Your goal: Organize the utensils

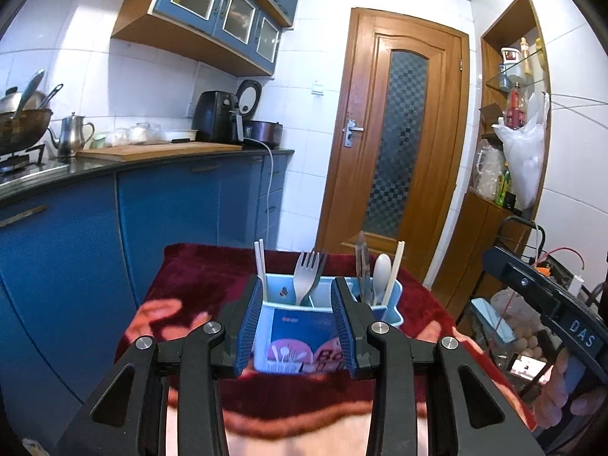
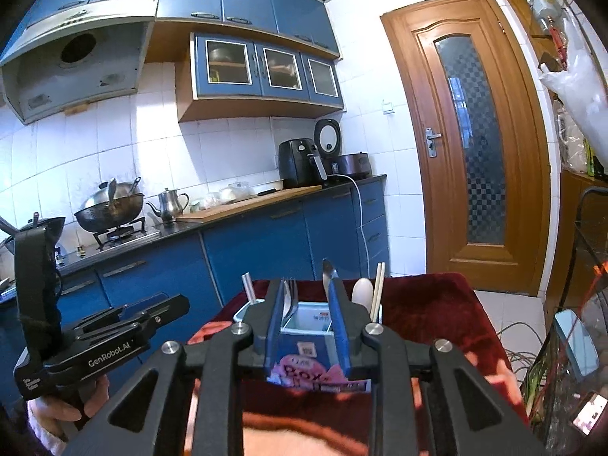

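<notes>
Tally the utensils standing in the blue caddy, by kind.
Chopstick sets: 2
Forks: 1 clear, perhaps another behind
Spoon: 1
Metal tong-like piece: 1
Total: at least 5

Both grippers' fingers [image 1: 249,319] [image 2: 338,326] part open, empty.

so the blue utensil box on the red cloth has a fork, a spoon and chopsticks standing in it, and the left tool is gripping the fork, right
Not quite. The left tool grips nothing: in the left wrist view its jaws stand open, nothing between them. The fork stands free in the blue utensil box on the red cloth, with the spoon and chopsticks as you said.
</notes>
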